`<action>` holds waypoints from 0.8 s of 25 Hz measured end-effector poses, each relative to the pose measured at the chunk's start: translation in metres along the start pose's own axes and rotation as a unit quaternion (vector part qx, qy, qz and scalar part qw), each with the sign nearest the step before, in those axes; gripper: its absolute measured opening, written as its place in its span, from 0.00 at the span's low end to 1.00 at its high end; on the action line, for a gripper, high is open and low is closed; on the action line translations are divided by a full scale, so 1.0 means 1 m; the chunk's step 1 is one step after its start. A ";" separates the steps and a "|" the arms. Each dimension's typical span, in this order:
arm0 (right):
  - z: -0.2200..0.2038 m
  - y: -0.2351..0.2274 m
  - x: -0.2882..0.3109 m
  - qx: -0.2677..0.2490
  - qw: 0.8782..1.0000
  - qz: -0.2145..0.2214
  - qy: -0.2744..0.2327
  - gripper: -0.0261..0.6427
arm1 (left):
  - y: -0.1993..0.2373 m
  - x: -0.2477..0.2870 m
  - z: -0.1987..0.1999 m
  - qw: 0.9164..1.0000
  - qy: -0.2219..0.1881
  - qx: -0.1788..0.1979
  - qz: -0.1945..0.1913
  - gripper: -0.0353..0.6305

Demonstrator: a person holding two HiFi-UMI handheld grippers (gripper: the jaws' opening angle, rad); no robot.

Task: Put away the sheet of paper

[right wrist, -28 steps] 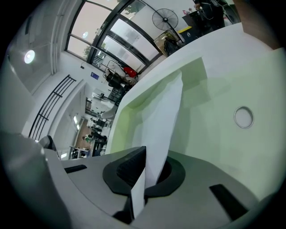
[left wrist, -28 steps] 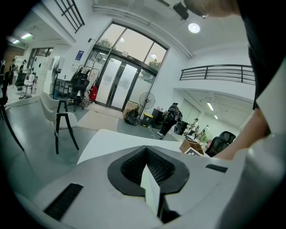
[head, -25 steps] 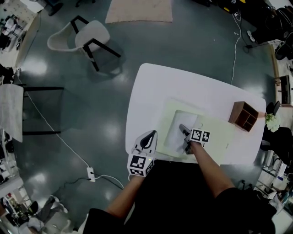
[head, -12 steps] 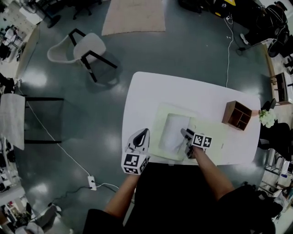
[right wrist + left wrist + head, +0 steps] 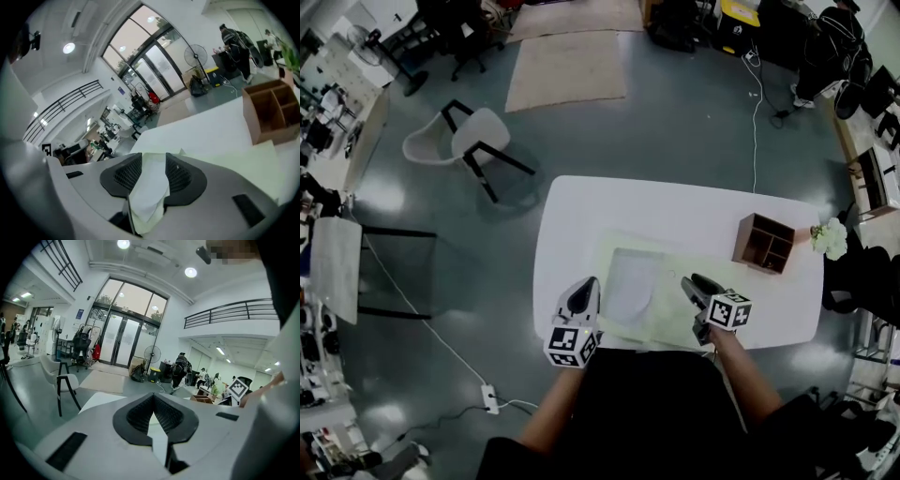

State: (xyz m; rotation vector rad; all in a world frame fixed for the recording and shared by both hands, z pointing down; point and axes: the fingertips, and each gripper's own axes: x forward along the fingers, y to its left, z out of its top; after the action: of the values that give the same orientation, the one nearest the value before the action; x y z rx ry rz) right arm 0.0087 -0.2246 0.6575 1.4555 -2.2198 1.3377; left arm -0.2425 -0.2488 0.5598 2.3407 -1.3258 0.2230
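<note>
White table (image 5: 675,202), long side across. A pale green mat (image 5: 673,323) lies on its near half.

Sheet of paper (image 5: 630,286): white, plain, rectangular. It lies flat on the left part of the mat, with green showing round its edges.

Long axis runs roughly 6 to 12 o'clock, the far end leaning a little toward 1. Short edges face the person and the far table edge.

Surroundings, clock positions taken from the sheet:
- Beige rug (image 5: 567,56) on the floor at 11 o'clock, far off.
- White chair (image 5: 473,136) with black legs at 10 o'clock, off the table.
- Open wooden box (image 5: 764,242) with compartments at 2 o'clock, on bare table, well apart from the sheet.
- Right gripper (image 5: 696,286) at 4 o'clock, over the mat just beside the sheet's right edge, near the line from sheet to box. Its pads (image 5: 124,176) stand apart and are closing. Sheet and mat show through the gap, and the pads press on nothing.
- Left gripper (image 5: 584,289) at 8 o'clock, by the mat's near left corner, fingertips together with nothing between them.
- White flowers (image 5: 830,239) at 2 o'clock, at the table's right edge.
</note>
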 end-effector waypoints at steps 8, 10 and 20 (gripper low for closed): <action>0.090 0.025 -0.109 -0.125 0.984 0.021 -0.122 0.04 | -0.084 0.016 0.035 0.999 -0.038 0.030 -0.016 0.06; 0.105 0.023 -0.136 -0.144 0.979 0.013 -0.144 0.04 | -0.108 0.022 0.045 0.998 -0.051 0.038 -0.020 0.06; 0.150 -0.018 -0.241 -0.208 0.954 -0.033 -0.215 0.04 | -0.225 0.055 0.073 0.991 -0.091 0.079 -0.061 0.06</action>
State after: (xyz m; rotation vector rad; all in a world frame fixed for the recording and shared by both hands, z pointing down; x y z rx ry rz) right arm 0.1931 -0.1827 0.4448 1.7451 -2.4721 0.5065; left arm -0.0286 -0.2241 0.4481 2.6187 -1.2830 0.0805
